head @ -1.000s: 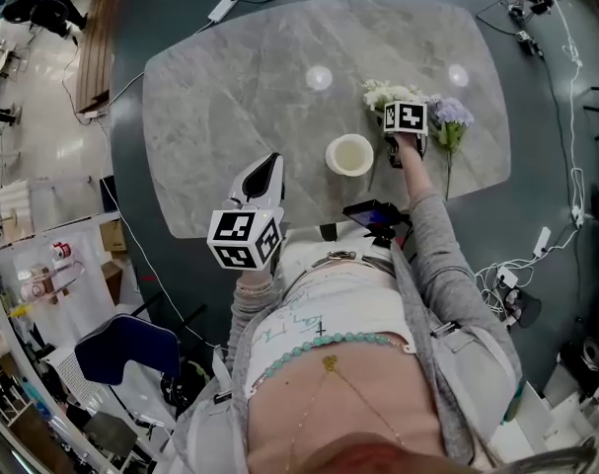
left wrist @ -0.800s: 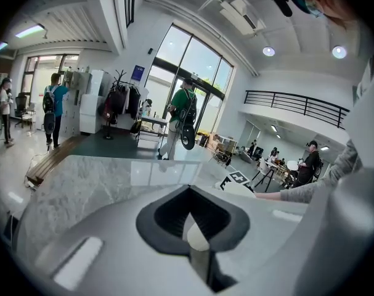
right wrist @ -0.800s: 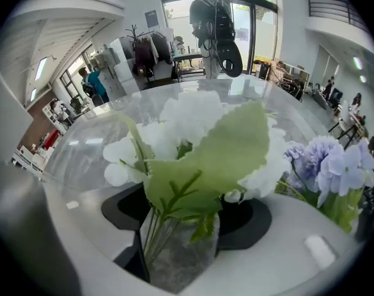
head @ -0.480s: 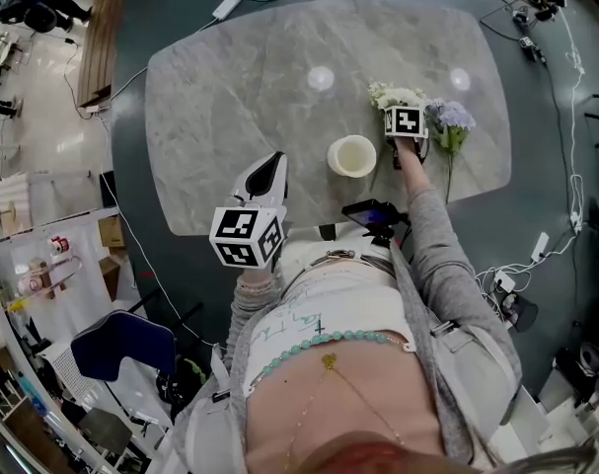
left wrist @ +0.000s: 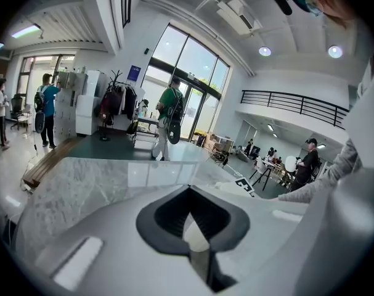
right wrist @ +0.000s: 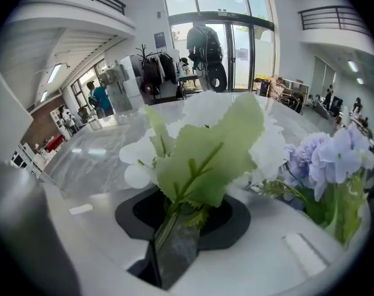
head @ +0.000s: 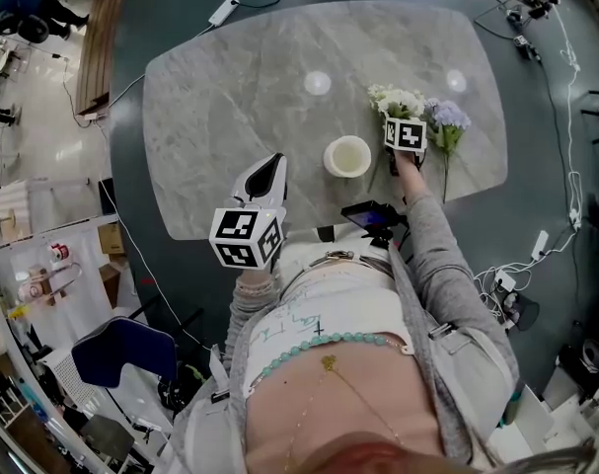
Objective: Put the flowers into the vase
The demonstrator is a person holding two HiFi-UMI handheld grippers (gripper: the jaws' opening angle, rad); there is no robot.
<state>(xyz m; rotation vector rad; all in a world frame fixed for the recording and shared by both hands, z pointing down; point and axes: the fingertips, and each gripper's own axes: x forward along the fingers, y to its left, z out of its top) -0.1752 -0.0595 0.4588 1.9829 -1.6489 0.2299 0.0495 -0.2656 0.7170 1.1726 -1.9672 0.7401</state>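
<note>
A white round vase [head: 347,156] stands open-topped on the marble table [head: 230,97], near its front edge. Right of it lies a bunch of white flowers [head: 398,100], and a purple flower [head: 447,117] with a long green stem lies further right. My right gripper [head: 398,117] is shut on the white flowers' stem; in the right gripper view the white flowers [right wrist: 205,134] and green leaves rise from between the jaws of the right gripper [right wrist: 174,227], with the purple flower [right wrist: 328,159] beside them. My left gripper [head: 267,166] hovers at the table's front edge, left of the vase. In the left gripper view, the left gripper [left wrist: 190,227] is shut on nothing.
A black device [head: 373,213] sits at the table's near edge below the vase. Cables [head: 565,87] and a power strip [head: 223,8] lie on the dark floor around the table. People stand far off in the hall behind.
My right gripper has drawn back a little toward the table's near edge, and the white flowers have shifted with it. The left gripper has stayed put.
</note>
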